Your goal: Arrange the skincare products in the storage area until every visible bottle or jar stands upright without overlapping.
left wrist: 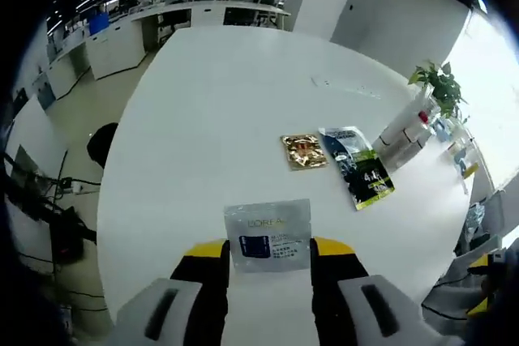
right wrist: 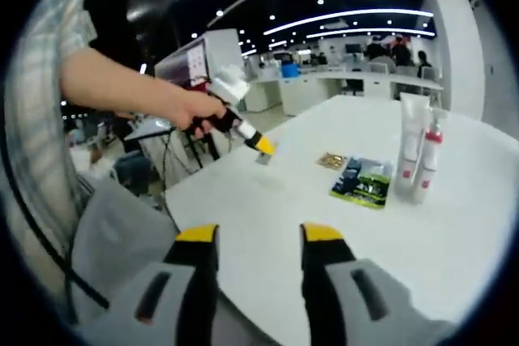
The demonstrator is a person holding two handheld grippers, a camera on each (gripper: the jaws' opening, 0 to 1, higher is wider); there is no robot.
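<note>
**Carrying the L'Oréal sachet toward the group**

Left gripper (left wrist: 269, 258) clamped on a silver L'Oréal sachet (left wrist: 268, 236), lifted above the white table (left wrist: 203, 119). Right gripper (right wrist: 260, 242) released, jaws apart, holding nothing. Ahead: gold sachet (left wrist: 303, 151) touching a dark green pouch (left wrist: 358, 167), beside a white tube (right wrist: 409, 143) and red-capped pump bottle (right wrist: 430, 164), both upright. Best set down flat on bare table near these, overlapping none; keep the grip firm until contact.
</note>
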